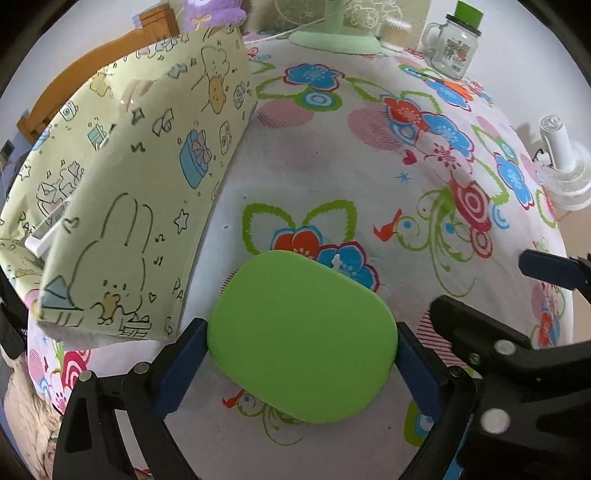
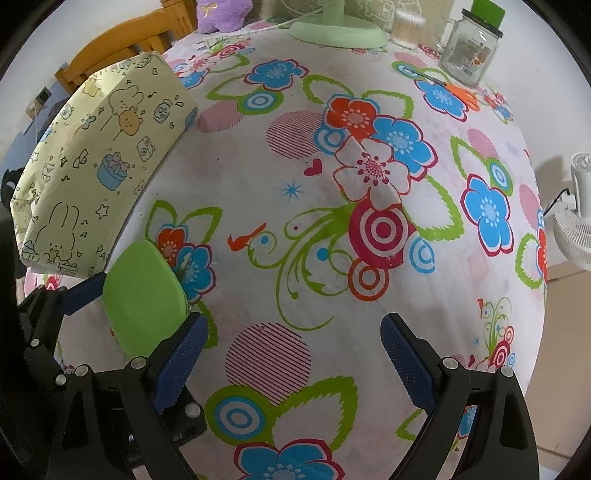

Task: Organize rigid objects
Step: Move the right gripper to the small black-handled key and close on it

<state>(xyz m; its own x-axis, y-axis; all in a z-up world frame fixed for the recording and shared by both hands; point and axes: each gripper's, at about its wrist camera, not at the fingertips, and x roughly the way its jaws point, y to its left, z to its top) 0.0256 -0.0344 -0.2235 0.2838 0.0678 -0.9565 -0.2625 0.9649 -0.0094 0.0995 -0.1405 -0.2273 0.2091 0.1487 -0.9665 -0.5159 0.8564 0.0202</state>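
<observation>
Green case [image 1: 302,338] between left gripper [image 1: 301,363] pads.

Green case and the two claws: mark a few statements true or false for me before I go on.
1. The green case sits between the fingers of the left claw. True.
2. The right claw holds the scissors. False: it is open and empty, and the scissors lie on the cloth by the glass jar.
3. The patterned box stands to the left of the green case in the left wrist view. True.
4. The glass jar has a red lid. False: its lid is green.
</observation>
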